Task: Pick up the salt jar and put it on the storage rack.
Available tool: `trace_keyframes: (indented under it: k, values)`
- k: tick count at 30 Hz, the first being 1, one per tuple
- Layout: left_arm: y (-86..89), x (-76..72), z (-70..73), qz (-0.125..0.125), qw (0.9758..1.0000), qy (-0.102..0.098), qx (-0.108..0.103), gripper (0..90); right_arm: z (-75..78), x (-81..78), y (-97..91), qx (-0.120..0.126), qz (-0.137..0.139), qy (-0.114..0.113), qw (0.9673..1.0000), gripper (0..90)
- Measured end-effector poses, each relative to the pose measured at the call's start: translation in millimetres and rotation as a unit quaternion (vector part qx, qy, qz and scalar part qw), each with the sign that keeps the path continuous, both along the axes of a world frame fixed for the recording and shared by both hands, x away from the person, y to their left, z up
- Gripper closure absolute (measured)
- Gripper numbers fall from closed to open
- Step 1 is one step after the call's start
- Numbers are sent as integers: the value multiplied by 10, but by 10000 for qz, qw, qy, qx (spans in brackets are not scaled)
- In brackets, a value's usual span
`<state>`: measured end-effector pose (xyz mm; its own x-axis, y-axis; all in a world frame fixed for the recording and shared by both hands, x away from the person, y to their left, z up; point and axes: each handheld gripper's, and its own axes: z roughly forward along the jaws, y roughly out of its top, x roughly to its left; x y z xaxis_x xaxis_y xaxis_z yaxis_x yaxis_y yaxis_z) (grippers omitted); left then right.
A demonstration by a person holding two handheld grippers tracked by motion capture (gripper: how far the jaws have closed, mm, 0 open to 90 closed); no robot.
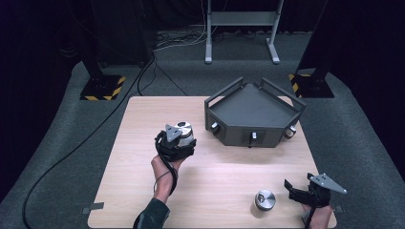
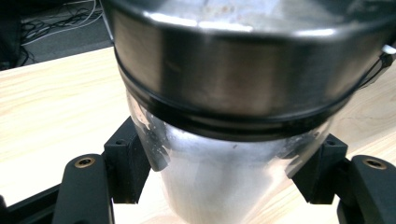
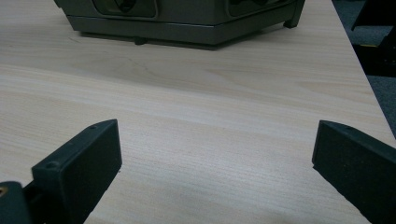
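Note:
My left gripper (image 1: 179,140) is shut on a glass jar with a metal lid (image 1: 184,132), held above the middle of the wooden table (image 1: 143,119). In the left gripper view the jar (image 2: 233,93) is very close, its clear body clamped between the two black pads (image 2: 128,163). A second jar with a metal lid (image 1: 264,200) stands on the table near the front right. My right gripper (image 1: 298,188) rests at the front right corner, just right of that jar, jaws wide open. Nothing lies between the right gripper's (image 3: 215,163) fingers.
A dark grey angular tray with knobs (image 1: 253,117) sits at the back right of the table; its base (image 3: 187,23) shows ahead of the right gripper. Black stands with hazard-striped feet (image 1: 102,88) and cables lie on the floor beyond.

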<state>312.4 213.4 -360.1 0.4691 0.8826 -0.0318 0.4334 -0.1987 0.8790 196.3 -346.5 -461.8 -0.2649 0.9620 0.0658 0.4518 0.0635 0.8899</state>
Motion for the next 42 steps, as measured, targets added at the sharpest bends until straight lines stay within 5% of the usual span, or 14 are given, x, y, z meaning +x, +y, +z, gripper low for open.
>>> trace_keyframes:
  k: [42]
  values:
    - [-392, 312, 214, -468, 9989, -16, 19, 317, 27, 15, 56, -216, 77, 45, 9997, 0]
